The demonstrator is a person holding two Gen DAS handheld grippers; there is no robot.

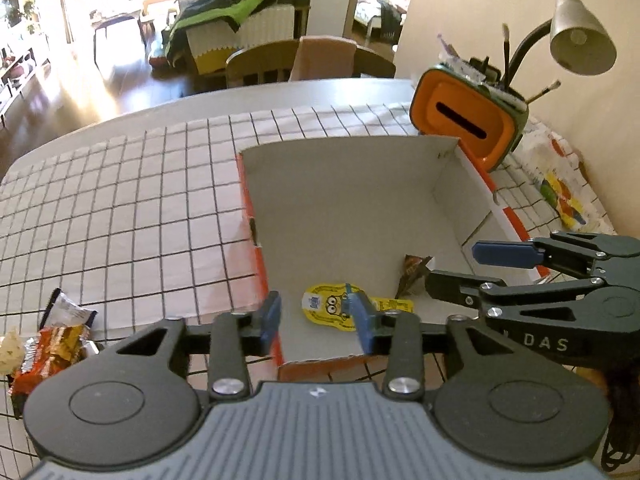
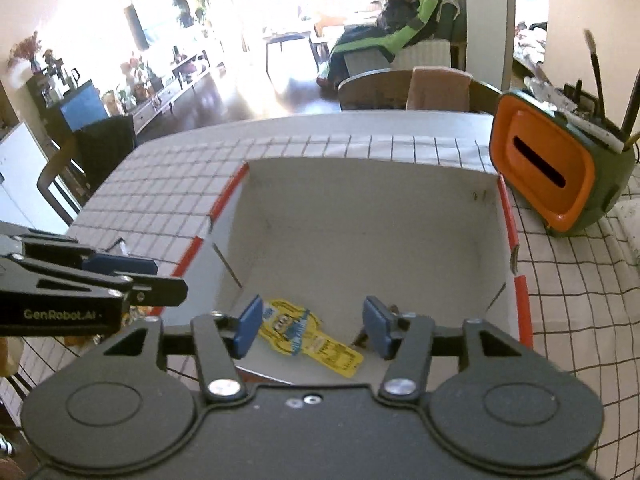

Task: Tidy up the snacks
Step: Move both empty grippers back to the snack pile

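An open cardboard box with orange outer sides stands on the checked tablecloth; it also shows in the right wrist view. A yellow Minion snack packet and a dark brown wrapper lie on its floor. My left gripper is open and empty over the box's near edge. My right gripper is open and empty above the yellow packet; it shows at the right of the left wrist view. Several snack packets, orange and silver, lie on the cloth left of the box.
An orange and green holder with brushes stands behind the box's right corner. A desk lamp and a colourful printed sheet are at the right. A chair stands at the table's far edge.
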